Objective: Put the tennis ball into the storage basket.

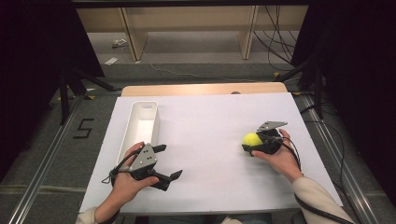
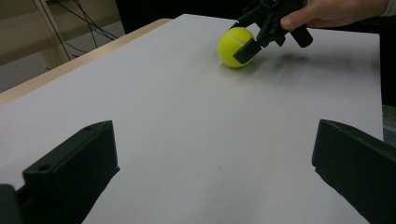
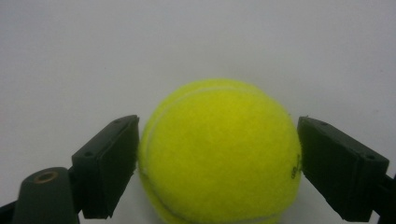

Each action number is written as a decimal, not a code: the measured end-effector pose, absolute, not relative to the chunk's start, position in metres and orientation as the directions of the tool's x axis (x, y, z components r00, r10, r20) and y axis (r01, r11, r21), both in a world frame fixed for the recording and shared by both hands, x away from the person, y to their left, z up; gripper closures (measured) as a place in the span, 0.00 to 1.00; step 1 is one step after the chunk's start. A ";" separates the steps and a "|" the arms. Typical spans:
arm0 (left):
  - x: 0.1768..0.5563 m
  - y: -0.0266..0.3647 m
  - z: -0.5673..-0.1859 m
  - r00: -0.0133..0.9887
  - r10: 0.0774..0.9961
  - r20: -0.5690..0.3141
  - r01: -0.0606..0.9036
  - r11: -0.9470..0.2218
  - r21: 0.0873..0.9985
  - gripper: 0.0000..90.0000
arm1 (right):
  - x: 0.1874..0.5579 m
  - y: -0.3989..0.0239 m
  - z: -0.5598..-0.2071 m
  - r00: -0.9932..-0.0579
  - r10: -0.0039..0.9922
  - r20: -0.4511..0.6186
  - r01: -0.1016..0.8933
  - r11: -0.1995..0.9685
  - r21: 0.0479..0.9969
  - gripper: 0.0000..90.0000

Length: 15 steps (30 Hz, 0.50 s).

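Note:
A yellow tennis ball (image 1: pixel 252 139) rests on the white table sheet (image 1: pixel 210 130) at the right. My right gripper (image 1: pixel 252 141) has a jaw on each side of it, and in the right gripper view both jaws press against the ball (image 3: pixel 217 154). The left gripper view shows the same ball (image 2: pixel 233 46) far ahead, with the right gripper (image 2: pixel 241 38) and a hand around it. At the near left, beside the white bin, my left gripper (image 1: pixel 169 161) is held just above the sheet. Its jaws stand wide apart with nothing between them (image 2: pixel 210 163).
A long white bin (image 1: pixel 140 126) lies along the left side of the sheet, seemingly with nothing inside. The wooden table edge (image 1: pixel 201 88) shows at the back. Cables trail from both grippers, and dark stands flank the table.

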<state>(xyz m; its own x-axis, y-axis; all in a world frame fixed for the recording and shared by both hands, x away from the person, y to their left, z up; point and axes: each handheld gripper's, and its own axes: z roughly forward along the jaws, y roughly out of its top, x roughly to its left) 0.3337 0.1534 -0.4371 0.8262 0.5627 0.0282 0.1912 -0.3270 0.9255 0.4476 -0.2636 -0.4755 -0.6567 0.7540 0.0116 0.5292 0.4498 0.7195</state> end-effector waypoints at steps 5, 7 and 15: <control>0.334 0.153 -0.437 0.827 0.562 0.028 0.191 -0.327 0.925 0.00 | 0.449 -0.262 -0.477 -0.659 0.752 0.009 0.530 0.456 0.715 0.18; 0.334 0.153 -0.437 0.827 0.562 0.028 0.191 -0.327 0.926 0.00 | 0.449 -0.262 -0.478 -0.660 0.752 0.010 0.532 0.458 0.712 0.18; 0.334 0.153 -0.437 0.827 0.562 0.028 0.191 -0.328 0.925 0.00 | 0.449 -0.260 -0.478 -0.661 0.750 0.008 0.532 0.462 0.710 0.20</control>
<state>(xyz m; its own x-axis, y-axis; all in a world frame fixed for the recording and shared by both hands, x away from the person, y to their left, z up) 0.3336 0.1533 -0.4371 0.8268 0.5619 0.0282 0.1911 -0.3276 0.9253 0.4494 -0.2604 -0.4782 -0.6612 0.7502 0.0081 0.5324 0.4615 0.7096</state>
